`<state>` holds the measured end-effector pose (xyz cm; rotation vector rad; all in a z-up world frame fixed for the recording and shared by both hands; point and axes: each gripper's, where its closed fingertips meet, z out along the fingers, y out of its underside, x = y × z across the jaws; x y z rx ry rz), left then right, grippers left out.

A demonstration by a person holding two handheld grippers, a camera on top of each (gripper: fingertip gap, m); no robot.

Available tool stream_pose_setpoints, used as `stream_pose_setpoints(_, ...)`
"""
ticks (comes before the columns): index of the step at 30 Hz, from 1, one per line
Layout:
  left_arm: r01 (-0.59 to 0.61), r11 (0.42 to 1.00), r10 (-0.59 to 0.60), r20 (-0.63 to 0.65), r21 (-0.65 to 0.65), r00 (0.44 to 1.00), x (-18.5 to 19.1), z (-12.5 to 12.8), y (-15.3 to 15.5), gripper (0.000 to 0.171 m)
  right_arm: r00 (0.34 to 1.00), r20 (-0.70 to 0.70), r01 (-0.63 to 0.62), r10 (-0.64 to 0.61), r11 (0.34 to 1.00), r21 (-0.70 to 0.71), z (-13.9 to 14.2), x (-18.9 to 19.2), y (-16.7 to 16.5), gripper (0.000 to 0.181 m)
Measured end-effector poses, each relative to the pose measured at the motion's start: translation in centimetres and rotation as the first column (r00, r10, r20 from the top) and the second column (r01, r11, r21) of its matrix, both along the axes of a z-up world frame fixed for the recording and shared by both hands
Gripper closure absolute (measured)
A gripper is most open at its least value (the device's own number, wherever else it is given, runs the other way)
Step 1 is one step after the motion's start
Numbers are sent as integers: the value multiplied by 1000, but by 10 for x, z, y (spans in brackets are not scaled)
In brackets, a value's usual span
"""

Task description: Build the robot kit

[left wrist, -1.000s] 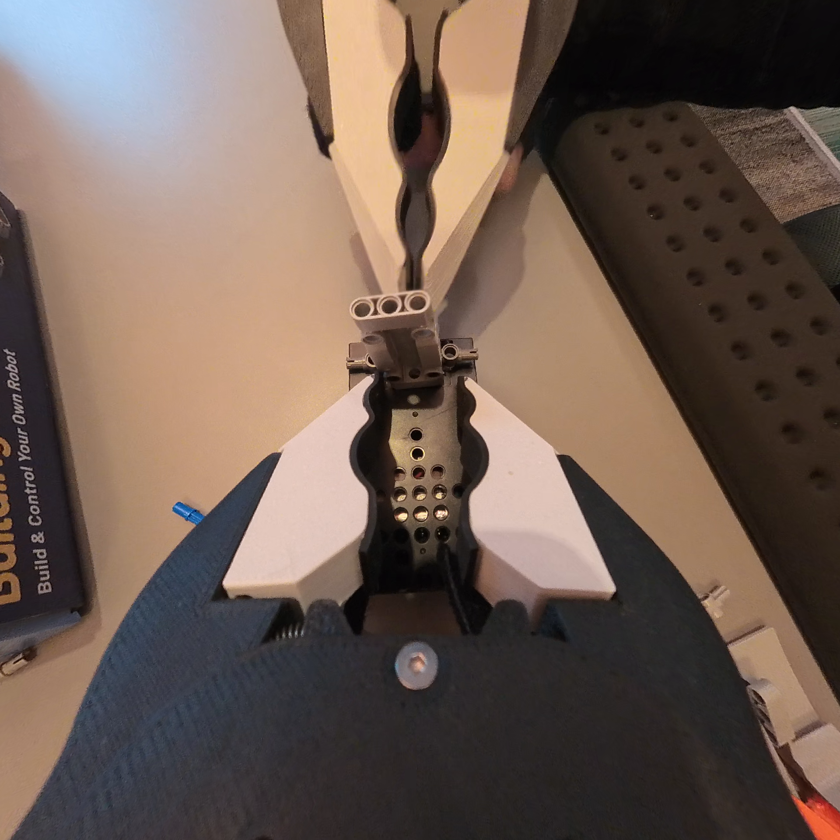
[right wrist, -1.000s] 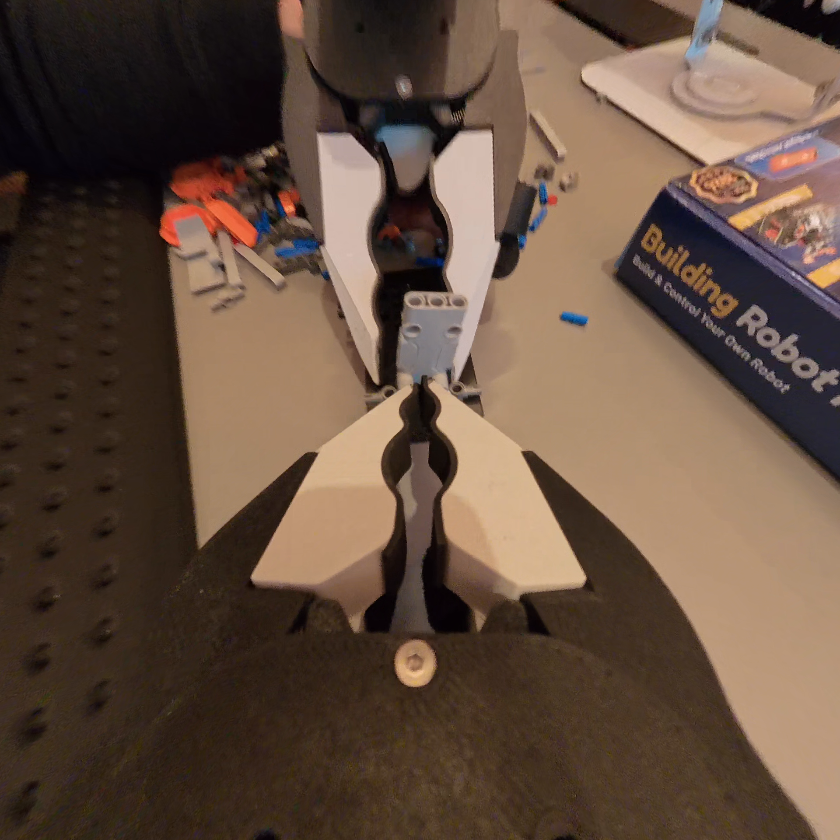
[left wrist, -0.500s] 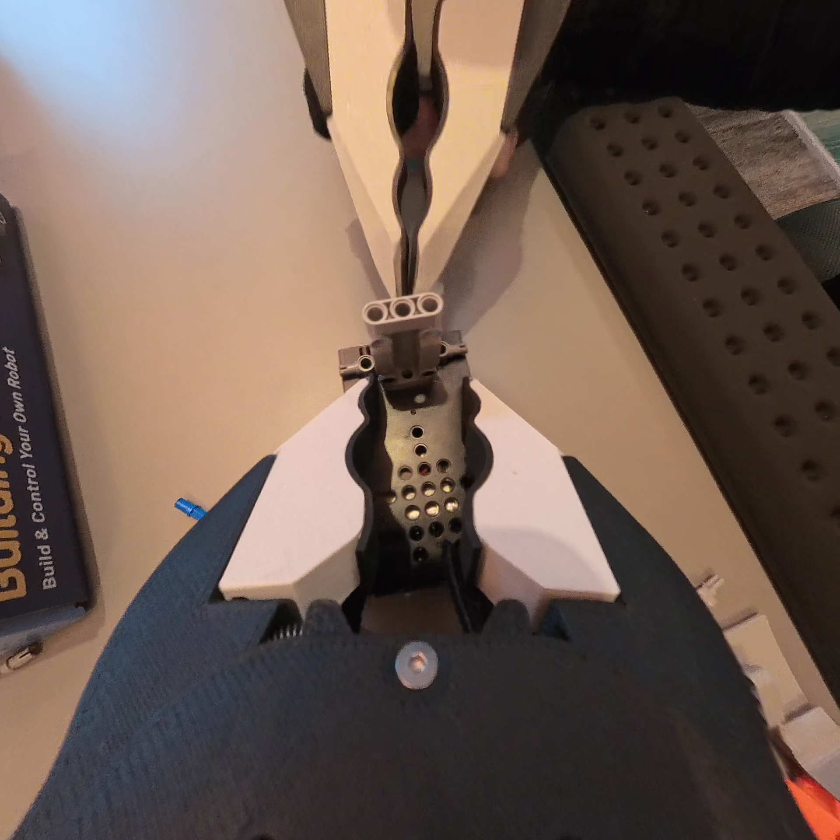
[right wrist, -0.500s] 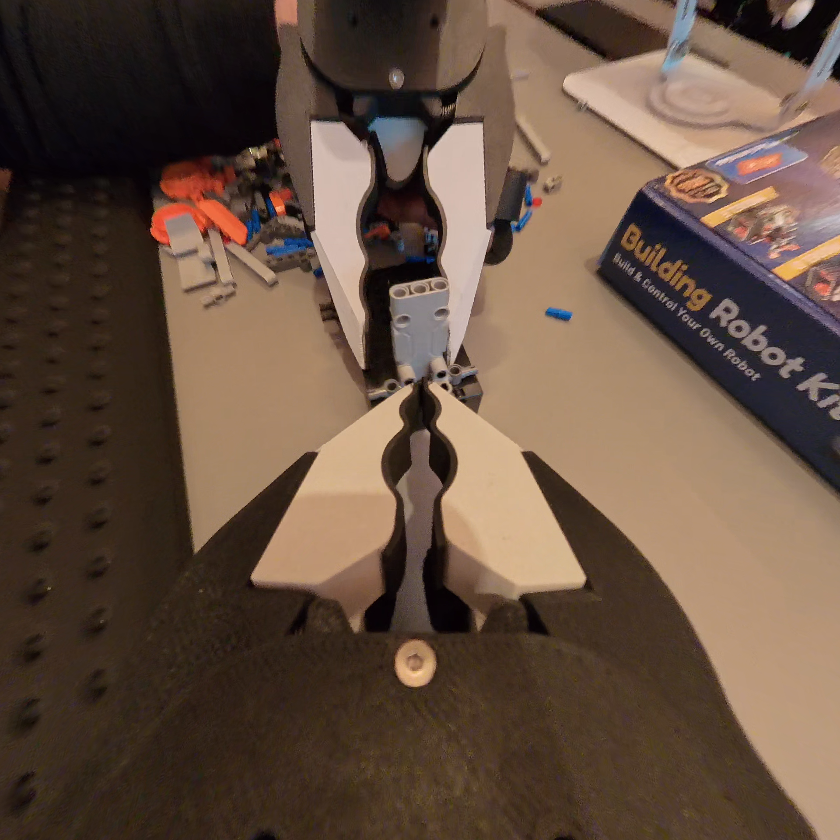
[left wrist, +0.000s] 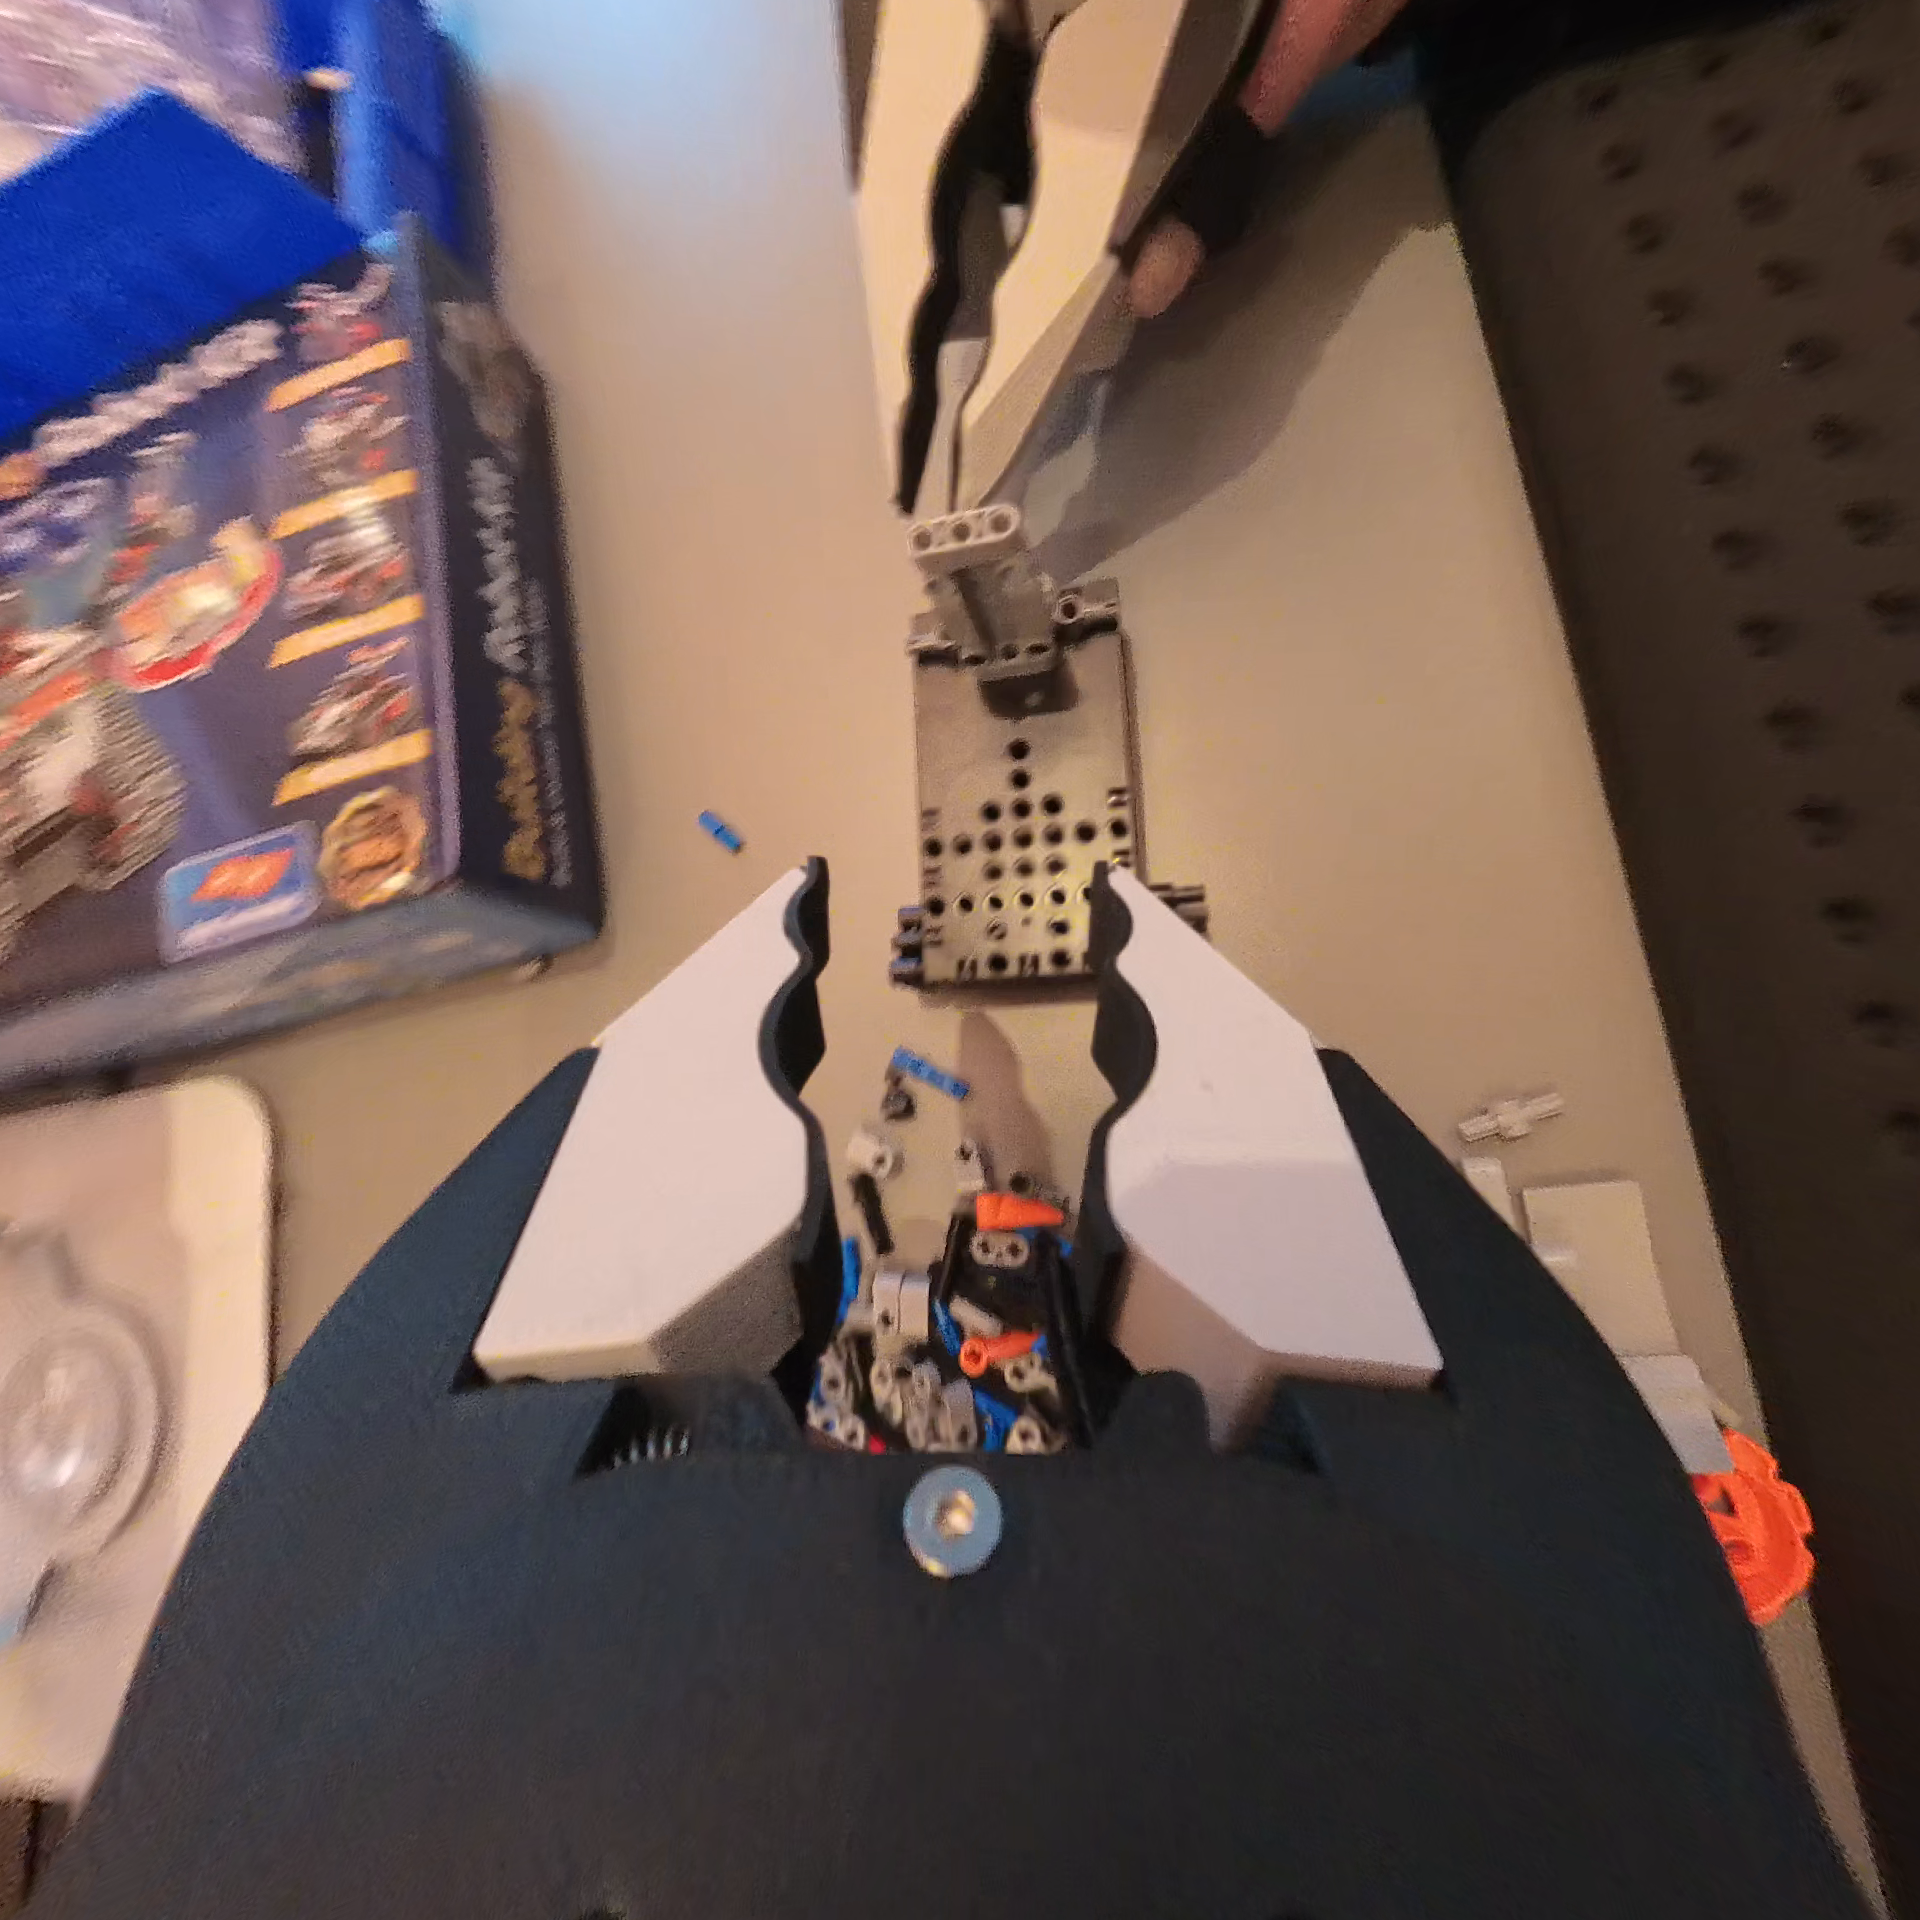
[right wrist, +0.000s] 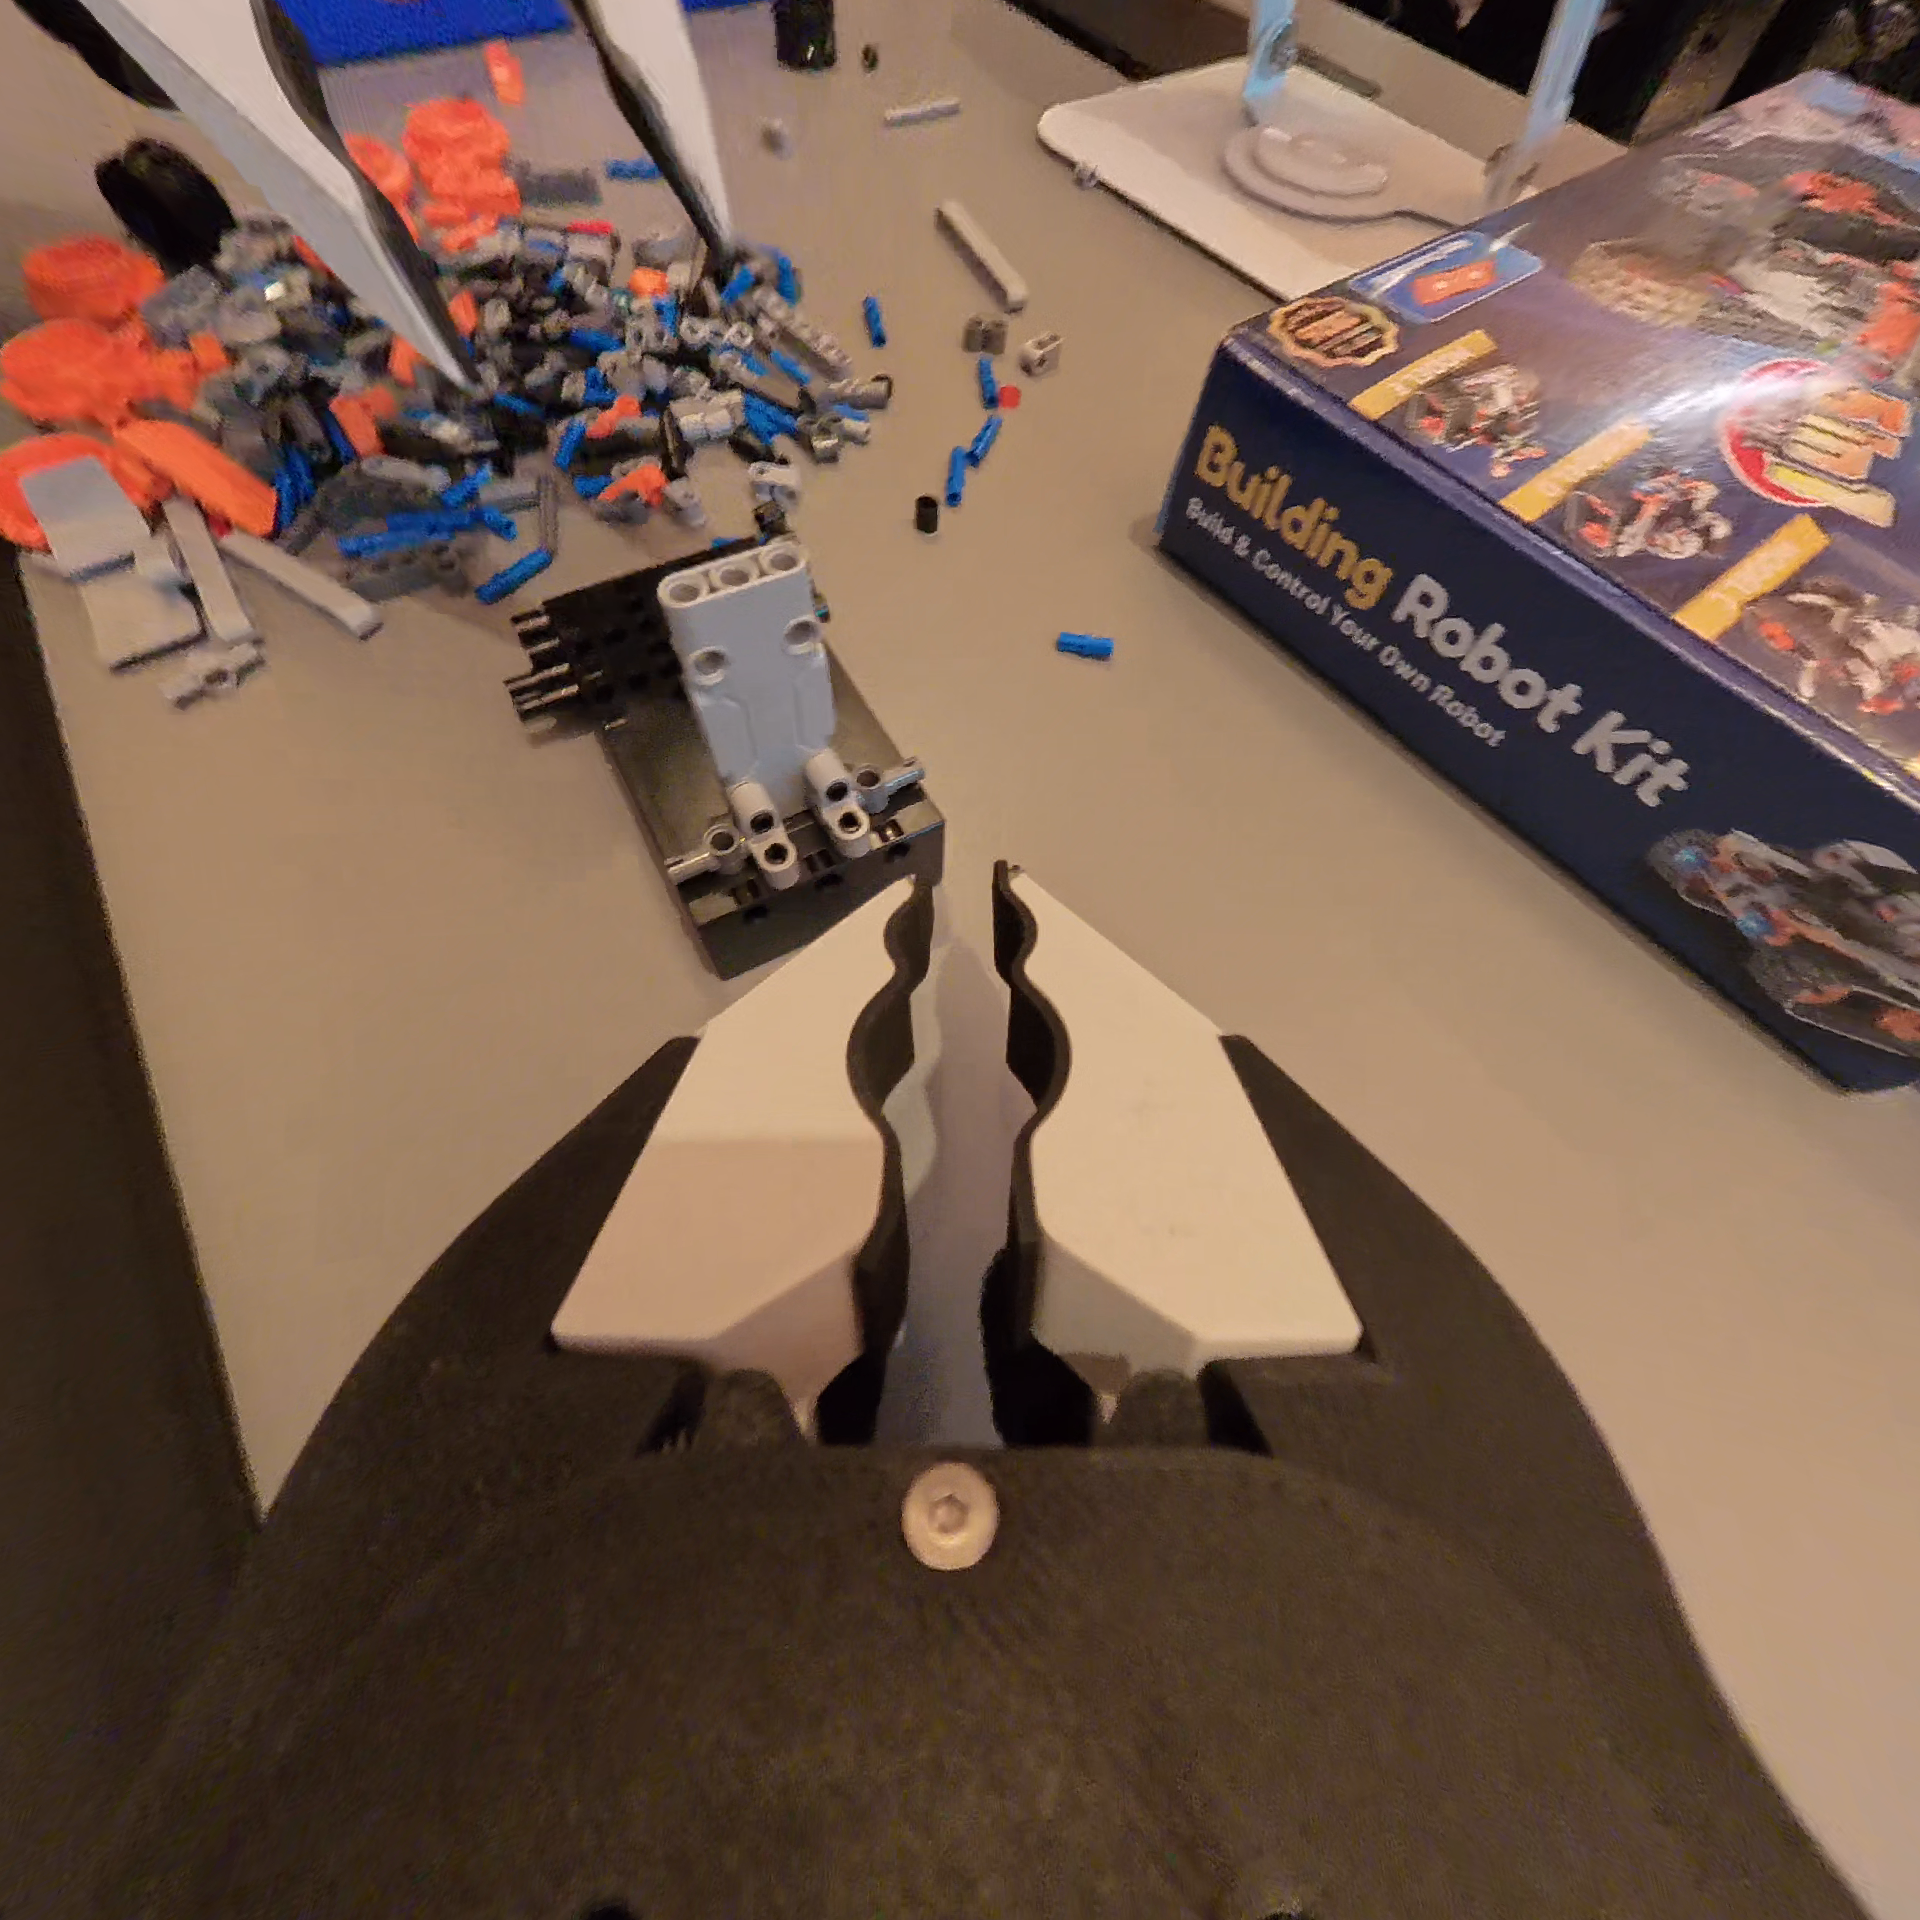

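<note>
I am looking across a pale grey tabletop [right wrist: 1195, 935]. Along its left edge runs a dark dimpled mat [left wrist: 1714, 623], the largest thing beside it

A dark blue robot kit box [right wrist: 1558, 540] lies toward the right edge of the tabletop in my right wrist view. Past it, near the far right corner, sits a white stand base [right wrist: 1247, 177]

A heap of loose building parts [right wrist: 468, 343], orange, blue, grey and black, spreads over the far left part of the tabletop

Between that heap and my right gripper [right wrist: 956, 883] lies a black perforated block [left wrist: 1023, 821], flat on the tabletop. A light grey beam piece [right wrist: 748, 675] sits on it, pinned at the end nearest my right gripper

My right gripper is just beside the near end of the block. Its jaws stand a little apart with nothing between them, and I cannot tell whether they touch the block

My left gripper [left wrist: 961, 883] hangs over the parts heap at the block's far end. Its jaws are wide apart and empty

A single blue pin [right wrist: 1084, 645] lies alone between the block and the box

As I judge it, the grey piece is already seated on the block and neither gripper holds anything; what remains I cannot tell
</note>
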<state>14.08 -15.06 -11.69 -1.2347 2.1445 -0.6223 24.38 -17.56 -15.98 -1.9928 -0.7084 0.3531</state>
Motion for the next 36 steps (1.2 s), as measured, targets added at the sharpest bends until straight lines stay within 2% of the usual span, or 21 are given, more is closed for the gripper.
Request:
stream_pose_setpoints(2,-110,994,108,104,19,989,-14,12,16,126,999,3,31,-32,999,28,3,6,2,173)
stream_pose_setpoints(5,-186,982,180,208,11,961,-38,20,31,129,994,63,83,-87,994,67,2,17,6,174)
stream_pose_setpoints(10,-230,971,214,196,61,957,-64,5,63,127,961,257,78,-99,993,89,-14,15,9,176)
stream_pose_setpoints(18,-303,953,289,277,9,917,-66,11,89,126,938,331,66,-103,990,121,-19,15,9,181)
stream_pose_setpoints(22,-394,918,360,357,27,862,-72,32,108,126,924,367,67,-110,990,127,-22,15,10,173)
stream_pose_setpoints(24,-439,896,372,427,68,824,-74,52,121,128,917,384,69,-112,990,124,-24,16,11,172)
stream_pose_setpoints(27,-520,839,377,516,163,769,-79,90,156,133,893,431,77,-132,987,142,-24,19,13,170)
stream_pose_setpoints(31,-580,792,395,564,190,725,-62,130,211,130,892,419,110,-171,980,166,-18,26,15,171)
stream_pose_setpoints(34,-618,737,400,560,274,725,-37,141,262,131,878,448,110,-168,982,152,-23,28,14,171)
stream_pose_setpoints(36,-634,726,444,521,268,729,-25,133,294,131,874,453,116,-175,981,155,-24,31,14,172)
